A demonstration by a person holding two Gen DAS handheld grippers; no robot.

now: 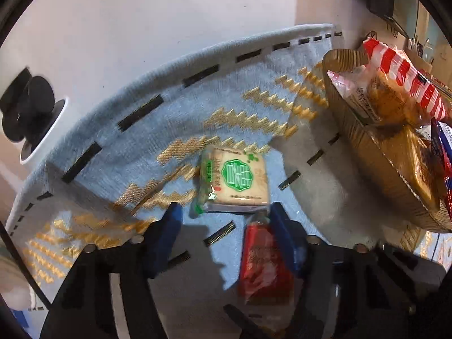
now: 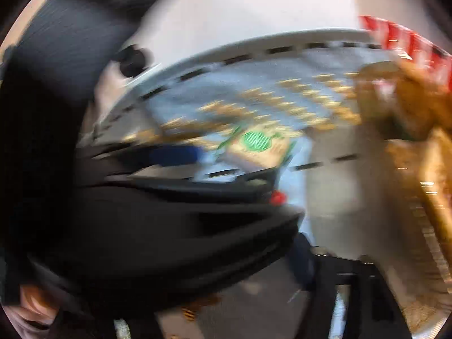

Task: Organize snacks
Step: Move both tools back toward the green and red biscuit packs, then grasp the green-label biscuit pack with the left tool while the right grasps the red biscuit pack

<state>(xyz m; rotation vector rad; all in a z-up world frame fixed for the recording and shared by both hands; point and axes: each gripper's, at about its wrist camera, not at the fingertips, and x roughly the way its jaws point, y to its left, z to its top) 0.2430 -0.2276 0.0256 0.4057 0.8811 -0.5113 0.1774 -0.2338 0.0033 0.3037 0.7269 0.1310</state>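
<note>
In the left wrist view a square snack packet with a green label (image 1: 234, 180) lies flat on the blue cloth just ahead of my left gripper (image 1: 227, 223). The gripper's blue fingers stand apart, open. A red snack packet (image 1: 262, 262) lies between them, against the inner side of the right finger (image 1: 285, 234) and clear of the left one. The right wrist view is badly blurred. There the left gripper's black body (image 2: 169, 212) fills the left and middle, with the green-label packet (image 2: 257, 141) beyond it. Of my right gripper only one dark blue finger (image 2: 304, 254) shows.
A brown basket (image 1: 364, 152) stands at the right, holding a red-and-white striped packet (image 1: 401, 84) and several other snacks. The blue cloth with gold zigzags (image 1: 141, 130) covers the table up to a white wall. A black round object (image 1: 28, 107) sits at the far left.
</note>
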